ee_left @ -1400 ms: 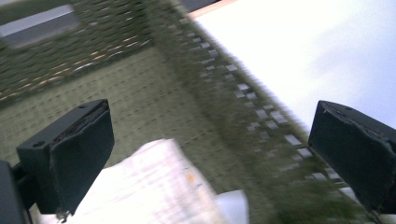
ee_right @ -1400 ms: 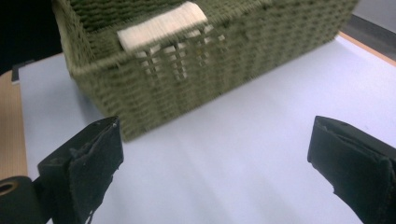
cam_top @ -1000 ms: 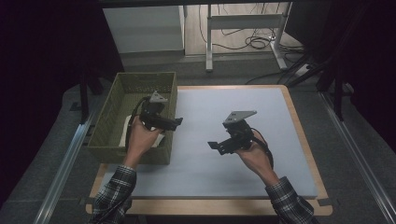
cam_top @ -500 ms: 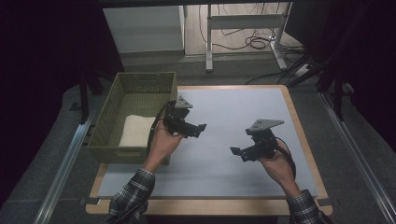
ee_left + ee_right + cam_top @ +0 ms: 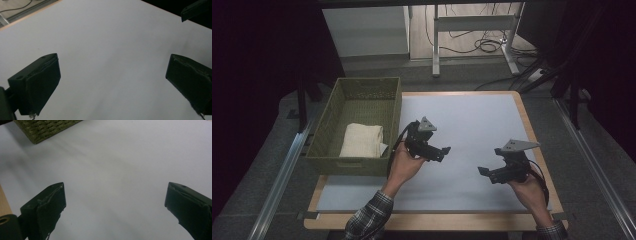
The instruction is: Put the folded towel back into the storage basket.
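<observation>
High view: a white sheet [image 5: 472, 125] is laid over the wooden worktop [image 5: 532, 130]. A green woven basket [image 5: 329, 127] is set at the worktop's left edge, w/ a folded cream cloth [image 5: 361, 140] lying inside, toward its near end. The left gripper [image 5: 443, 151] is held in the left hand [image 5: 404, 162] just right of the basket's near right corner, above the sheet, jaws pointed toward the right side of the worktop. The right gripper [image 5: 484, 172] is held in the right hand [image 5: 527, 187] nearer the front right, well apart from the basket, jaws pointed left toward the other gripper. A grey three-cornered plate is seen on top of each. Plaid sleeves are seen at the bottom edge. Neither gripper is touching the cloth or basket. Jaw gap can't be judged reliably from this angle.

Left gripper view: the left gripper [image 5: 110, 87] is seen w/ jaws spread wide, nothing held between them; bare white sheet [image 5: 112, 45] lies beneath. A strip of the worktop's wooden edge [image 5: 27, 17] is seen at upper left, and a dark part of the other gripper [image 5: 196, 10] at upper right.

Right gripper view: the right gripper [image 5: 113, 207] is likewise seen wide apart & empty, over plain white sheet [image 5: 120, 162]. A corner of the green basket [image 5: 45, 128] is seen at upper left, well away from the jaws. A sliver of wood edge [image 5: 3, 200] is seen at far left.
</observation>
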A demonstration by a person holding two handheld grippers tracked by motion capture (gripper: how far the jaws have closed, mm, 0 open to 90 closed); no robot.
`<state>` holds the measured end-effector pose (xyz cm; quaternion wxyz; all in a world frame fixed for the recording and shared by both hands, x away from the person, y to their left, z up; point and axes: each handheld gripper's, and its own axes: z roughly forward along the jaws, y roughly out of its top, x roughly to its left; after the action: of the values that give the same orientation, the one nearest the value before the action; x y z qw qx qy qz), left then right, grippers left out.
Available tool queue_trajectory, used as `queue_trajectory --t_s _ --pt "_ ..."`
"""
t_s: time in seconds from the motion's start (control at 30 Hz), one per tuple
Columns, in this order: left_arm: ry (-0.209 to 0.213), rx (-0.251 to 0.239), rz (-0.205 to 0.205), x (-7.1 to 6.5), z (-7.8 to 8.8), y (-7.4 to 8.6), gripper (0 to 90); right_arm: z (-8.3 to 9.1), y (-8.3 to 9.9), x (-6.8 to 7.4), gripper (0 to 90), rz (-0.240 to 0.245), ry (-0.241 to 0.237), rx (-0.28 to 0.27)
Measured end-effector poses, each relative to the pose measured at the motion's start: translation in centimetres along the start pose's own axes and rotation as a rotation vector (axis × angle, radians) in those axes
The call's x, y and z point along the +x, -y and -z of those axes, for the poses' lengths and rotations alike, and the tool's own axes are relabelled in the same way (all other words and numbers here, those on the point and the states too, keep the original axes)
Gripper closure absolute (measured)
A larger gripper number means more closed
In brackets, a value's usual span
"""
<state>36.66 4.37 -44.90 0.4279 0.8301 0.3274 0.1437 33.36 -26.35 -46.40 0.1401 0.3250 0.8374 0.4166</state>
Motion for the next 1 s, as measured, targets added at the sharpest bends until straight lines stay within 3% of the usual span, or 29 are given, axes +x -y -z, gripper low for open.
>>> queue_trajectory --t_s 0.2,0.57,1.0 --pt "0.017 0.004 0.004 -1.0 -0.4 2.1 0.1 0.4 1.8 -0.2 3.6 -0.012 0.009 0.011" --pt "0.004 0.036 -0.016 -2.4 0.0 6.7 0.6 0.1 4.7 -0.5 3.6 -0.026 0.027 0.026" --pt "-0.024 0.111 -0.007 -2.6 0.1 11.1 0.6 -1.4 6.7 -0.9 3.6 -0.014 0.058 0.107"
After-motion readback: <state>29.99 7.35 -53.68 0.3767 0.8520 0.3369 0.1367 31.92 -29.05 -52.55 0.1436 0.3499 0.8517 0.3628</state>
